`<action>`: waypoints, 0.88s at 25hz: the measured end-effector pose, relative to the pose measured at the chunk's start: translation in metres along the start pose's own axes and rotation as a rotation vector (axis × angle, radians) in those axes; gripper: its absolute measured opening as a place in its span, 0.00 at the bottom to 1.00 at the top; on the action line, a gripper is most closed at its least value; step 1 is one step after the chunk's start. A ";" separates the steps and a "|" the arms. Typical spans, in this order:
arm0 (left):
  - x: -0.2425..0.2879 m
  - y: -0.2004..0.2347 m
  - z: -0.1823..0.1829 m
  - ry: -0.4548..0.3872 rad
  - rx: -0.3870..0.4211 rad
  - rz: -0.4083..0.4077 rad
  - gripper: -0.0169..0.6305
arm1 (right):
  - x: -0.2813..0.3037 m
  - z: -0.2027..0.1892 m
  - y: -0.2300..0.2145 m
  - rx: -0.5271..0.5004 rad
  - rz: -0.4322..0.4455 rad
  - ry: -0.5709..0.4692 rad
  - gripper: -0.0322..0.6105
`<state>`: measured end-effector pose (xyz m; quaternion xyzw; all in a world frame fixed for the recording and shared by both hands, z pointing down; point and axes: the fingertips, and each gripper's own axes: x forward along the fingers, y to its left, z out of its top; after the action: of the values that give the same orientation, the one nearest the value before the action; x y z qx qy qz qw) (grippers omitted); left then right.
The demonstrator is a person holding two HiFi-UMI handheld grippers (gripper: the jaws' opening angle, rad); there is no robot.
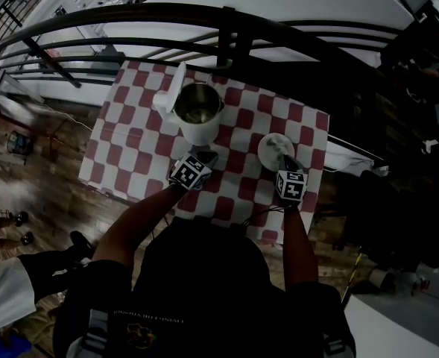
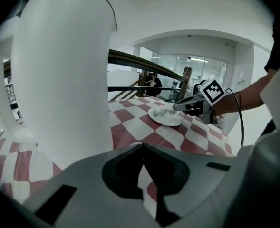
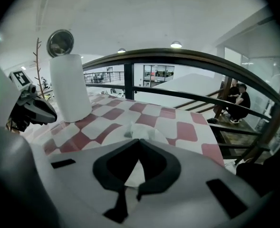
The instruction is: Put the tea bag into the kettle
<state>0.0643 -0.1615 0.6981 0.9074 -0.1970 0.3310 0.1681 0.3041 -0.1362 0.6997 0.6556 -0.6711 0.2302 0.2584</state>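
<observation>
Checked red-and-white cloth (image 1: 130, 155) covers a small table set against a dark curved railing (image 1: 226, 21), with wood floor at the 9 o'clock side in your head view.

- Kettle (image 1: 199, 114): white and upright on the cloth, toward 12 o'clock. Its lid (image 1: 171, 88) is swung open at 10 o'clock, so the steel inside shows (it fills the left of your left gripper view (image 2: 63, 80)). In your right gripper view it stands at 10 o'clock (image 3: 69, 87).
- Plate (image 1: 270, 149): white, flat on the cloth at about 4 o'clock from the kettle and apart from it.
- Tea bag (image 3: 140, 131): a pale crumpled item lying on the plate (image 3: 110, 137), not in the kettle. It is also seen on the plate (image 2: 166, 119) from your left side (image 2: 164, 112).
- Left gripper (image 1: 206, 156): low over the cloth just at 6 o'clock of the kettle base. Its jaws are pressed together with nothing between them (image 2: 140, 145).
- Right gripper (image 1: 286, 159): reaching over the plate from 6 o'clock. Its jaw tips meet (image 3: 140, 140) right at the near edge of the tea bag, and you cannot tell whether any of the bag is caught. From the left side its closed point sits over the bag (image 2: 178, 106).
</observation>
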 end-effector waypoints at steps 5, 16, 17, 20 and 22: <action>-0.010 -0.005 0.009 -0.064 -0.072 0.002 0.03 | -0.022 0.010 0.022 0.026 0.032 -0.065 0.08; -0.037 -0.015 0.010 -0.166 -0.152 -0.006 0.03 | -0.045 0.009 0.034 0.189 0.024 -0.006 0.07; -0.038 -0.013 0.008 -0.167 -0.164 -0.003 0.03 | -0.047 0.012 0.033 0.171 0.004 -0.019 0.08; -0.041 -0.009 0.006 -0.175 -0.187 0.006 0.03 | -0.052 0.021 0.034 0.153 -0.001 -0.079 0.07; -0.047 -0.008 0.011 -0.183 -0.178 0.013 0.03 | -0.054 0.024 0.038 0.154 0.016 -0.100 0.07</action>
<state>0.0411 -0.1474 0.6576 0.9141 -0.2460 0.2289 0.2270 0.2652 -0.1091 0.6476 0.6790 -0.6685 0.2504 0.1716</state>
